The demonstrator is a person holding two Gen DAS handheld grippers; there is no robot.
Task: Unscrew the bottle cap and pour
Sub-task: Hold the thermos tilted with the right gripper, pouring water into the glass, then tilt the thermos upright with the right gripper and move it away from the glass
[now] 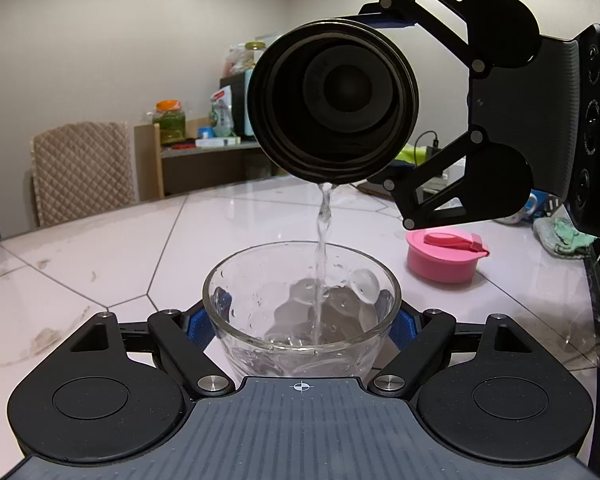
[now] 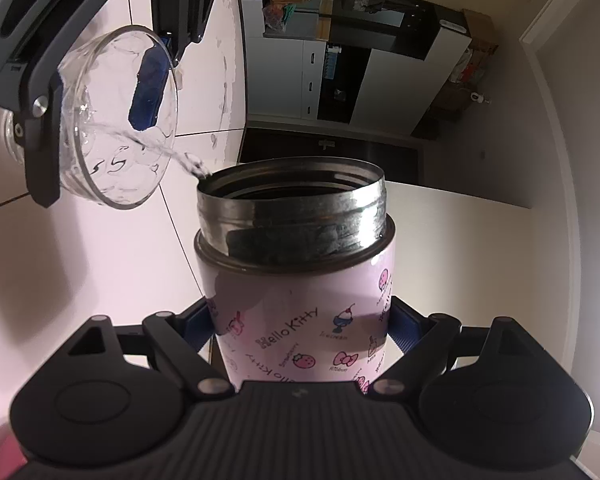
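The right gripper (image 2: 300,320) has its jaws closed tight around the pink bottle (image 2: 300,320), tipped over so its open steel mouth hangs above the glass bowl (image 1: 302,304), which the left gripper (image 1: 302,320) clamps between both jaws just above the desk (image 1: 100,248). A thin stream of water (image 1: 322,240) drops from the lip into the bowl. The pink cap (image 1: 444,256) sits off to the right, well apart. Tip further and the stream could jump the far rim; a wet bowl might also slip, and splashes could reach the desk.
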